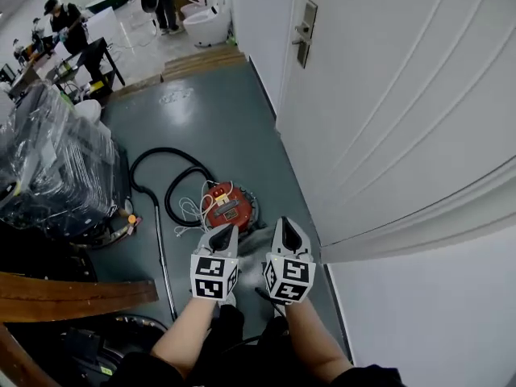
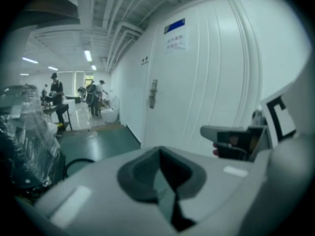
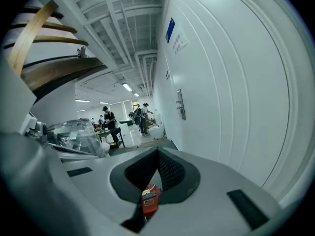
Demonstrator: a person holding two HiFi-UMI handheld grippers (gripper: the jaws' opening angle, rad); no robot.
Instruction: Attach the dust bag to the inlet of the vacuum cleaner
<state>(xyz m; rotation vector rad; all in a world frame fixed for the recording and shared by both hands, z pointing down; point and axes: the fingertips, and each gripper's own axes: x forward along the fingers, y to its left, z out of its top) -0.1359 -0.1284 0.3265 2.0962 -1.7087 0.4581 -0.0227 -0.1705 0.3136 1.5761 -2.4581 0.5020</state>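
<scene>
- Left gripper (image 1: pixel 223 232): jaws pressed together, nothing between them
- Right gripper (image 1: pixel 287 226): just beside it, jaws closed too, empty
- Red vacuum cleaner (image 1: pixel 227 204) sits on the green floor (image 1: pixel 218 119) near the white door (image 1: pixel 387 95)
- Pale dust bag (image 1: pixel 251 252) lies just beside it, unheld

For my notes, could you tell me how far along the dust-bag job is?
Done: unclear; a pale bag lies beside the red vacuum cleaner, attachment not visible. In hand: nothing; left gripper and right gripper are shut, empty. Left: confirming the fit.
</scene>
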